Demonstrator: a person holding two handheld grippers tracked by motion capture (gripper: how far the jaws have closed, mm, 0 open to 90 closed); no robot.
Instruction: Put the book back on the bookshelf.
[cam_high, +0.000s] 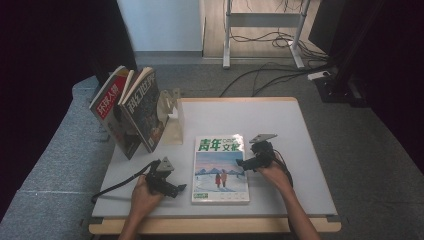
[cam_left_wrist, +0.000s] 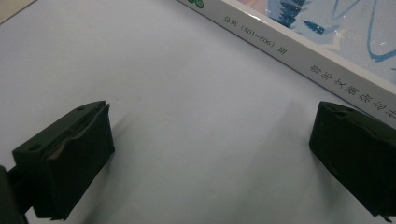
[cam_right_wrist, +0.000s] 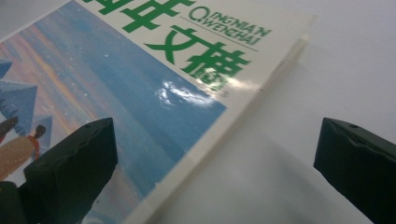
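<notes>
Glossy paper magazine (cam_high: 220, 170), smooth matt table (cam_high: 280, 120)

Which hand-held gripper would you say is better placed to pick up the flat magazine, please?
Right, probably. The right hand-held gripper is open and straddles the magazine along its page edge, one jaw over the cover. The left hand-held gripper, also open, faces bare table beside the spine.
</notes>
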